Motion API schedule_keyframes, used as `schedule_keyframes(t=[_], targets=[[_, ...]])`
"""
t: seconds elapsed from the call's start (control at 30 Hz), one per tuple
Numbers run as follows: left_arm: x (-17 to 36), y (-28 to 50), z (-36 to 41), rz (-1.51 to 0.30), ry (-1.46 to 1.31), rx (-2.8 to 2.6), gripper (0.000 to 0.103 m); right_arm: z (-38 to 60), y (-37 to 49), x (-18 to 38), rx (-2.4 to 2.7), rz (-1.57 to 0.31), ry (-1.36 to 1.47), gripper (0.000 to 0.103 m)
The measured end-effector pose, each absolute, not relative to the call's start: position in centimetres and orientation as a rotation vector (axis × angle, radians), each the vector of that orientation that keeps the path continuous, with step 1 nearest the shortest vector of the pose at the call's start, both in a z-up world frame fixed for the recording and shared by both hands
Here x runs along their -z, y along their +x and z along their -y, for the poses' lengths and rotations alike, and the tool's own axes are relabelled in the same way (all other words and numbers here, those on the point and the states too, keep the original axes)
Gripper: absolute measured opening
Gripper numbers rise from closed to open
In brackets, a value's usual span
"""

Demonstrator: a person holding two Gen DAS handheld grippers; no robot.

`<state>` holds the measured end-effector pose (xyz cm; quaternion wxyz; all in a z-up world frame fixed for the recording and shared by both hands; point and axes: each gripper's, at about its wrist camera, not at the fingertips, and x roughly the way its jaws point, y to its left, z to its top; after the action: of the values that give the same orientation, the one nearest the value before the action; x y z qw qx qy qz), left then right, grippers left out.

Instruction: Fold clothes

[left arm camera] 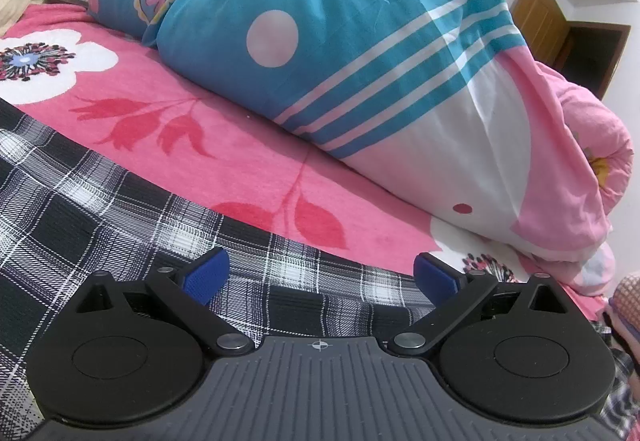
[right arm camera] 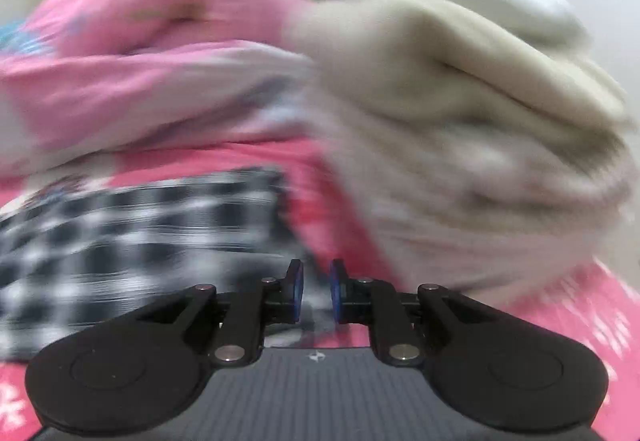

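On the bed (left arm camera: 248,161), plaid garment (left arm camera: 100,201) lies flat along near edge, spread for folding. Left gripper (left arm camera: 322,275) over it, jaws wide, empty. Right gripper (right arm camera: 316,291) blurred; jaws narrowly parted, nothing between.

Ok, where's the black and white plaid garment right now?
The plaid garment lies spread on the pink floral blanket, filling the lower left of the left wrist view beneath the open left gripper, in front of the blue quilt.
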<state>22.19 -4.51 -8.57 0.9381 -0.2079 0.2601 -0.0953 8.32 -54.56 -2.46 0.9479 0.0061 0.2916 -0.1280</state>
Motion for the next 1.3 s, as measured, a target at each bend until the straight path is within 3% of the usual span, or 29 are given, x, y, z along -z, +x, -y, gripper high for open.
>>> schedule_keyframes(t=[0.2, 0.37, 0.67, 0.77, 0.97, 1.07, 1.27, 1.3], targets=[[8.6, 22.1, 4.3, -0.528, -0.435, 0.199, 0.099, 51.1, 17.5, 3.0, 0.134, -0.651, -0.101, 0.015], [8.5, 22.1, 4.1, -0.527, -0.447, 0.207, 0.100, 54.3, 24.3, 6.1, 0.285, -0.769, -0.152, 0.015], [8.6, 22.1, 4.1, -0.526, -0.451, 0.212, 0.100, 56.2, 27.1, 6.1, 0.333, -0.772, -0.037, 0.016], [8.7, 22.1, 4.1, -0.525, -0.453, 0.212, 0.100, 55.3, 28.1, 6.5, 0.514, -0.741, -0.252, 0.025], [8.6, 22.1, 3.9, -0.518, -0.467, 0.216, 0.100, 53.3, 19.2, 0.9, 0.313, -0.631, -0.029, 0.030], [8.5, 21.9, 3.7, -0.503, -0.482, 0.221, 0.100, 53.5, 13.9, -1.0, 0.168, -0.662, 0.163, 0.030], [6.3, 20.6, 3.3, -0.454, -0.497, 0.220, 0.100, 57.0, 9.5, 3.5, 0.182, -0.798, 0.390, 0.028], [5.5, 19.9, 3.1, -0.443, -0.489, 0.225, 0.100, 58.3, 8.5, 4.1, 0.249, -0.780, 0.392, 0.019]])
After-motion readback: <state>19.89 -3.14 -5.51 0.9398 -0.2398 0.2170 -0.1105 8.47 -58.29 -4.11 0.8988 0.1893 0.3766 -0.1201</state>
